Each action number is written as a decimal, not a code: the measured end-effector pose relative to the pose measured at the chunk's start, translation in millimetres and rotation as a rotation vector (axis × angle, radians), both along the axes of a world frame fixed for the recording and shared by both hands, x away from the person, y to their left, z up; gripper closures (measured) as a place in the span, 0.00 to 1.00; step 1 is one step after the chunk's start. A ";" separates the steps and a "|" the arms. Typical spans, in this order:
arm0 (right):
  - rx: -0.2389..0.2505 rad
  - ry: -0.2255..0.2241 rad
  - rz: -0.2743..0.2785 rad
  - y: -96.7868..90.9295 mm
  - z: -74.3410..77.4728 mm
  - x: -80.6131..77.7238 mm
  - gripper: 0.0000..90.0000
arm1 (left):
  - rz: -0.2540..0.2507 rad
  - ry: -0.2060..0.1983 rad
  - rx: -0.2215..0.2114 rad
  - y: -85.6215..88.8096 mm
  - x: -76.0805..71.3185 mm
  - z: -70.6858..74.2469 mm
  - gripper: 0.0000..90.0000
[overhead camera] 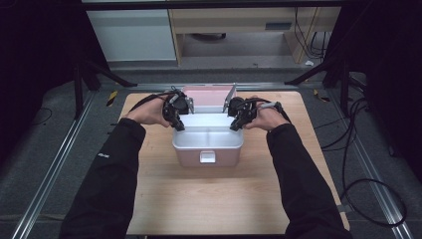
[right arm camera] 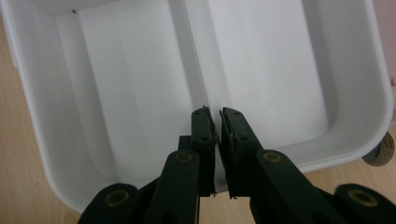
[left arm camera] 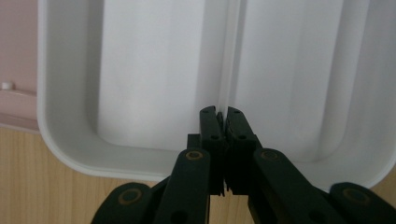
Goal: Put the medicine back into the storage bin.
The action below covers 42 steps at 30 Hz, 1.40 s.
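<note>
Both grippers grip a white inner tray (overhead camera: pixel 208 130) by its end walls at the central divider; the left gripper (left arm camera: pixel 222 116) has its jaws nearly shut on the thin wall, and the right gripper (right arm camera: pixel 214 114) is likewise clamped at the opposite end; the tray sits in the pink box (overhead camera: pixel 207 155) mid-table (overhead camera: pixel 209 204). The tray should likely be kept level, both hands moving together; how deep it is seated stays hidden, and the lid (overhead camera: pixel 209 96) behind is partly blocked.

A lab recording bay: the wooden counter (overhead camera: pixel 209 199) sits between metal floor rails (overhead camera: pixel 54 164), black curtains around it, loose cables (overhead camera: pixel 358 149) to its right, cabinets beyond.
</note>
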State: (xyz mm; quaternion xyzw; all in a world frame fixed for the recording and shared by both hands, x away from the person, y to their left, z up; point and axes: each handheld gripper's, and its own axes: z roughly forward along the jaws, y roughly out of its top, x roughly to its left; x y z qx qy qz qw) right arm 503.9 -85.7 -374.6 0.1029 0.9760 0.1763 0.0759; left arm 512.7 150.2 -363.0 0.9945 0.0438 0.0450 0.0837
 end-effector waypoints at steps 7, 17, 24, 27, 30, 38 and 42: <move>0.042 -0.018 -0.014 -4.3 -11.9 -3.3 0.91 | 0.018 0.012 -0.024 3.8 -0.4 -14.1 0.96; 0.044 -0.026 -0.023 -4.5 -16.4 -13.4 0.90 | 0.020 -0.009 -0.049 5.7 -10.8 -16.7 0.95; 0.102 -0.062 -0.067 -8.0 -12.1 -16.8 0.77 | 0.056 -0.060 -0.090 7.4 -17.7 -5.6 0.86; 0.176 -0.083 -0.124 -14.9 -3.4 -19.1 0.67 | 0.119 -0.084 -0.146 11.6 -24.8 6.4 0.78; 0.241 -0.113 -0.181 -22.7 6.4 -23.9 0.57 | 0.163 -0.119 -0.201 17.8 -35.6 16.2 0.71; 0.334 -0.173 -0.326 -41.4 13.9 -41.5 0.36 | 0.280 -0.183 -0.379 47.6 -63.6 29.4 0.57; 0.374 -0.197 -0.379 -52.6 11.8 -50.6 0.31 | 0.363 -0.185 -0.476 65.0 -69.4 21.4 0.53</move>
